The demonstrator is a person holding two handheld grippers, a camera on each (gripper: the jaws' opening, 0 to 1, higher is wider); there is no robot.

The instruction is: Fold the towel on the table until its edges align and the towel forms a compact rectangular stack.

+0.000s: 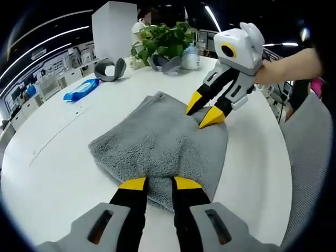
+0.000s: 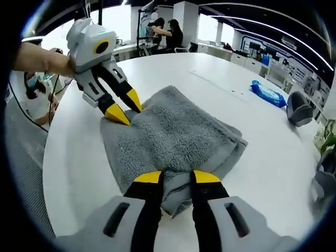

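In the left gripper view, the left gripper (image 1: 159, 182) has its 2 yellow tips slightly apart at the near edge of the grey towel (image 1: 157, 139), pinching a ridge of cloth. Across the towel the right gripper (image 1: 205, 112) grips the far corner; beyond it stand a plant (image 1: 164, 39) and blue packet (image 1: 81, 88). In the right gripper view, the folded towel lies layered on the white table (image 2: 173, 71), with 2 people (image 2: 167, 32) seated beyond.

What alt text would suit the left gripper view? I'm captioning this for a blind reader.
A folded grey towel lies on a round white table, with the left gripper at its near edge and the right gripper at its far corner. Behind it sit a blue packet and a potted plant.
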